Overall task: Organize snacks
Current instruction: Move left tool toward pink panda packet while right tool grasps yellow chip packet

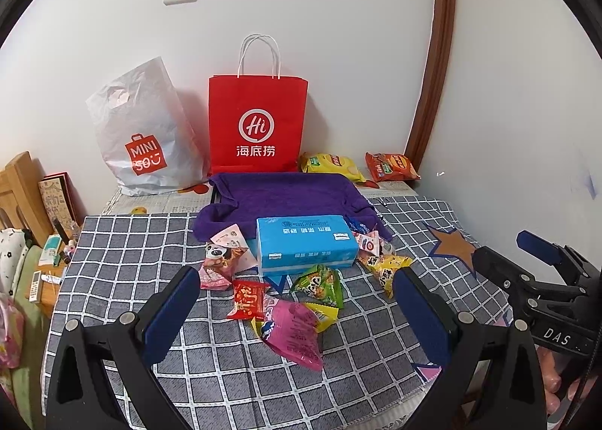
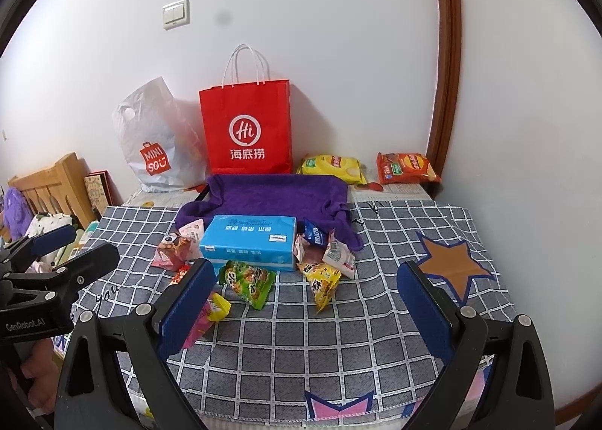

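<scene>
Both grippers hang over the checked cloth point(image 1: 124, 260), jaws spread wide and holding nothing: the left gripper point(image 1: 297, 302) above a pink packet point(image 1: 293, 332), the right gripper point(image 2: 306, 298) to its right. Small snack packets, among them a green one point(image 2: 250, 279), lie scattered around a blue tissue box point(image 1: 304, 243). Behind it sits a purple towel-lined tray point(image 1: 282, 193).

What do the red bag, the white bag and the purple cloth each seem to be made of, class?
Red bag: probably matte paper; it stands stiff with sharp folds and twisted cord handles.
White bag: likely thin plastic film; it is crinkled, slightly see-through, with a punched handle hole.
Purple cloth: seems a soft towel-like fabric; fuzzy, dull surface, draping in loose folds.
</scene>
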Demonstrator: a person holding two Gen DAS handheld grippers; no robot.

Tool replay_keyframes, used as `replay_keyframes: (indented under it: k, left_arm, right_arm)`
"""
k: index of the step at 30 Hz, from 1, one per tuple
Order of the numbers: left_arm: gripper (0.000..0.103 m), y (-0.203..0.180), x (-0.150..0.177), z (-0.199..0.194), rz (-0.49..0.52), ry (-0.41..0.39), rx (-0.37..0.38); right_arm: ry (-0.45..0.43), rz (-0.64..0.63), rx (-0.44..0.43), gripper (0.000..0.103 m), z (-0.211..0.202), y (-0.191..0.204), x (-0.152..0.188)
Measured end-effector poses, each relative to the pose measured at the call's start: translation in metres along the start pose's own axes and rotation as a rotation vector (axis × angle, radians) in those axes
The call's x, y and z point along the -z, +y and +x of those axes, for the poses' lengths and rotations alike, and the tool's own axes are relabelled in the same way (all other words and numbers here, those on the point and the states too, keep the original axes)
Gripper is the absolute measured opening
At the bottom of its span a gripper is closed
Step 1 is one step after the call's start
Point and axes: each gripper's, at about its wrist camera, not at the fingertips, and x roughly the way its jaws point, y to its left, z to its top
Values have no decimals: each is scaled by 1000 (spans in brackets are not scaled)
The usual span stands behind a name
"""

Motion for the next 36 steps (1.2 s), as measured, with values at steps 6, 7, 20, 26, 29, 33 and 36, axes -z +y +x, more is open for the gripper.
replay_keyframes:
  k: [6,7,20,26,29,33,36]
  left_arm:
    - [102,9,3,10,-9,5,12]
    - [102,12,3,13,-12,6,12]
    - [102,49,13,64,-47,64,-30]
    - [102,65,16,94,-71,112,-50]
    - [102,71,19,108,-80,136,-54]
    - [102,76,20,119,-88,156,-62]
    - [102,80,18,125,-95,159,-71]
  right_arm:
    - [8,13,-12,97,10,-1,2]
    - [8,11,-8,97,13,-1,3]
    - [111,17,33,96,88,-12,21]
    - [188,-1,50,88,134,-18,38]
    - [221,15,46,84,154,-24,44]
    - [258,54,23,81,178,-33,52]
    - [260,59,16,80,190,-34,53]
